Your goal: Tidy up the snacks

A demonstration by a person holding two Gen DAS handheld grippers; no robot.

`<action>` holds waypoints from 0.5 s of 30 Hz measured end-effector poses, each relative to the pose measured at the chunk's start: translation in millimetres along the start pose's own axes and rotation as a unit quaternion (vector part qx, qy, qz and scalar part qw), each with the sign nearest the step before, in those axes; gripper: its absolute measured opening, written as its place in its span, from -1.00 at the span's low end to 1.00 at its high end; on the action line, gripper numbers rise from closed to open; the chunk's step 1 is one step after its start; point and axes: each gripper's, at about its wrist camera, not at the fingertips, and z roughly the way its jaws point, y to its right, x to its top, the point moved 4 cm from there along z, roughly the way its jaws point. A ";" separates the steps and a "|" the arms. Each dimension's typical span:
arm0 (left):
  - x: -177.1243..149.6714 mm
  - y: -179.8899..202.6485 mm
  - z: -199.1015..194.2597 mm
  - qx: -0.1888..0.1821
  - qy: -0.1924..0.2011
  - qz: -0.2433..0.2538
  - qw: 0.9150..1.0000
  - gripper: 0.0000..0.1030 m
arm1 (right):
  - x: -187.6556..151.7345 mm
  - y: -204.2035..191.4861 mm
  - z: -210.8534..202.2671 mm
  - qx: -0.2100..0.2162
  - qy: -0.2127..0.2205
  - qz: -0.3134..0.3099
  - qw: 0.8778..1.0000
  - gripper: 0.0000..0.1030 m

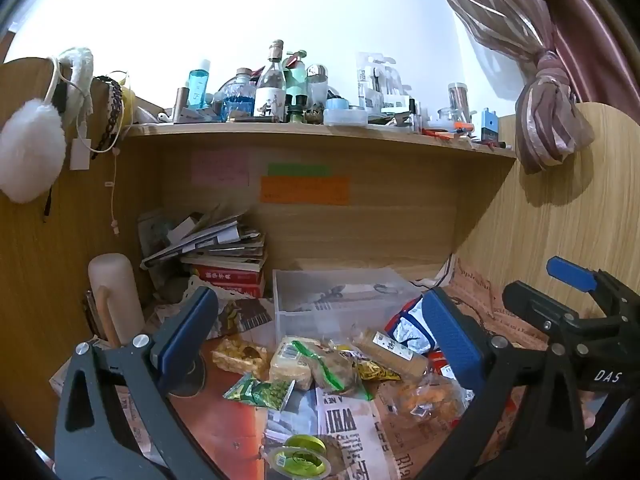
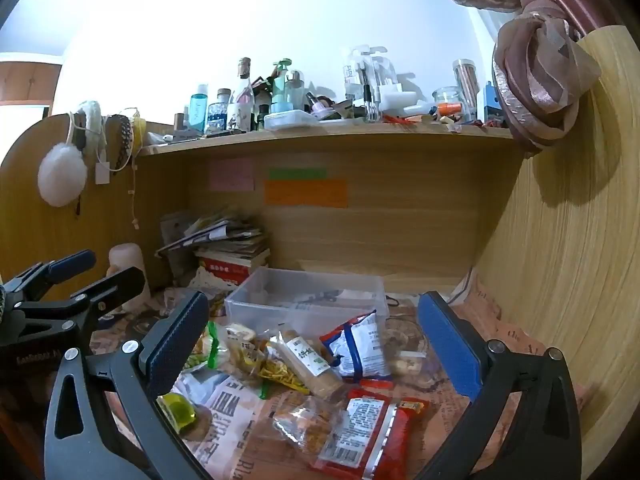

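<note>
While both pairs of fingers gape apart and empty, the snack pile [image 1: 320, 368] lies on the worktop just ahead of and between them, short of the clear bin [image 1: 340, 300].

Left gripper [image 1: 320, 340] frames the pile's left half; right gripper [image 2: 316, 340] frames a blue-white bag [image 2: 356, 348] and red packet [image 2: 372, 432], nearest its fingers. A long cracker sleeve [image 2: 312, 360] runs diagonally, far-left to near-right. Its label is unreadable; newspaper beneath shows "NEW"; the right gripper's body reads "DAS".

The red packet [image 2: 372, 432] carries a white printed label; the chip bag [image 2: 358, 344] is white, blue and red. Orange [image 1: 304, 189], green [image 1: 298, 169] and pink [image 1: 219, 167] notes mark the wood-grain panel [image 1: 400, 208].
</note>
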 end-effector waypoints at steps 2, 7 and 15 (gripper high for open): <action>0.0 0.6 0.2 0.002 -0.001 0.002 1.000 1.00 | -0.2 -0.2 -0.8 0.001 -0.001 0.000 1.000 1.00; 0.4 4.0 0.5 -0.007 -0.005 0.002 1.000 1.00 | 0.5 -0.8 1.8 0.001 -0.006 0.004 1.000 1.00; 3.2 3.1 -0.5 -0.006 0.000 -0.003 1.000 1.00 | 1.7 -2.8 -0.2 0.004 0.009 0.008 1.000 1.00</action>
